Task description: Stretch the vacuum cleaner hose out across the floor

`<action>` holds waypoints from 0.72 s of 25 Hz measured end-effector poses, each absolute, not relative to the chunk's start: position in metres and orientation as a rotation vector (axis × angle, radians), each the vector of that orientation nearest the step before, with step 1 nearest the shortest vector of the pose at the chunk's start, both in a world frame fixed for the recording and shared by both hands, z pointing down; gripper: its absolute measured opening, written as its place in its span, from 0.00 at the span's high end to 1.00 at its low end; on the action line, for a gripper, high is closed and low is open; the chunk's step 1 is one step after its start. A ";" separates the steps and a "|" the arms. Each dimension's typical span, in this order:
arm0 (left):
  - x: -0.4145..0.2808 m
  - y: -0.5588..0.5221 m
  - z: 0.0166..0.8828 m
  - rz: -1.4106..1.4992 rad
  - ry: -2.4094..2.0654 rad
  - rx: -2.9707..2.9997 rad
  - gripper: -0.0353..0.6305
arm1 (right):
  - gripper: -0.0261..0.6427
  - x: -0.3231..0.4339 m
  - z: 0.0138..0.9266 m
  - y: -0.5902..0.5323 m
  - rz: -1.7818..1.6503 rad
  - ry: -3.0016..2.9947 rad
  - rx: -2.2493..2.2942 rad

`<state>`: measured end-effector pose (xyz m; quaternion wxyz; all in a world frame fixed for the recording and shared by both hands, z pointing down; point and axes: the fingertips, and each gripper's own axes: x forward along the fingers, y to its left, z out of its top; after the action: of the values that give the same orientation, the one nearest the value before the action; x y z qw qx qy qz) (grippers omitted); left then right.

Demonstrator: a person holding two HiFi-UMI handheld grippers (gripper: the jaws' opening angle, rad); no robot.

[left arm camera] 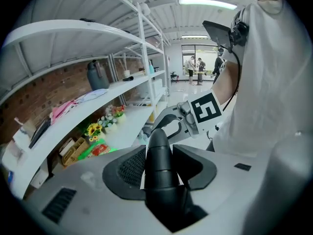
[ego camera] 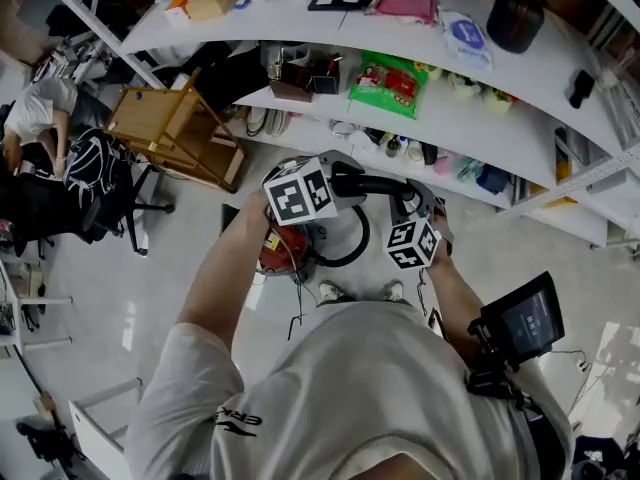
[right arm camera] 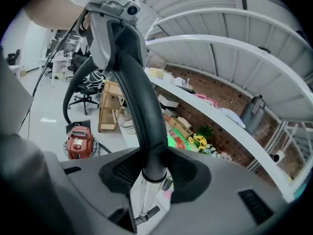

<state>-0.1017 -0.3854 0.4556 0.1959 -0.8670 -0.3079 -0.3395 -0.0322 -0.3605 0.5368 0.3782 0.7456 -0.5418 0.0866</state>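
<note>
Hose end held high, fingers of both grippers closed on it

The left gripper (left arm camera: 160,173) clamps the black handle (left arm camera: 159,151); the right gripper (right arm camera: 149,173) clamps the bent tube (right arm camera: 142,111) just above its metal pipe (right arm camera: 139,199). The hose (ego camera: 358,253) hangs in a loop down to the red cleaner (right arm camera: 78,142) on the floor near the feet. I think a hard pull may drag or tip the cleaner, and the smooth tube may slip or strike the shelf (ego camera: 520,128).
</note>
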 end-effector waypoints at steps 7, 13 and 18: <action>-0.043 -0.327 0.455 -0.926 -0.950 -2.358 0.69 | 0.72 0.025 0.534 -0.295 0.258 -1.298 1.988; -0.003 -0.280 0.455 -0.899 -1.033 -2.328 0.69 | 0.72 0.064 0.533 -0.244 0.287 -1.234 2.024; 0.025 -0.251 0.461 -0.909 -1.081 -2.307 0.69 | 0.72 0.090 0.537 -0.210 0.328 -1.191 2.044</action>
<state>0.0250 -0.2512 0.4611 0.2165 -0.8326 -0.3901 -0.3282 0.0903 -0.2098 0.5372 0.3677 0.7959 -0.4637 0.1278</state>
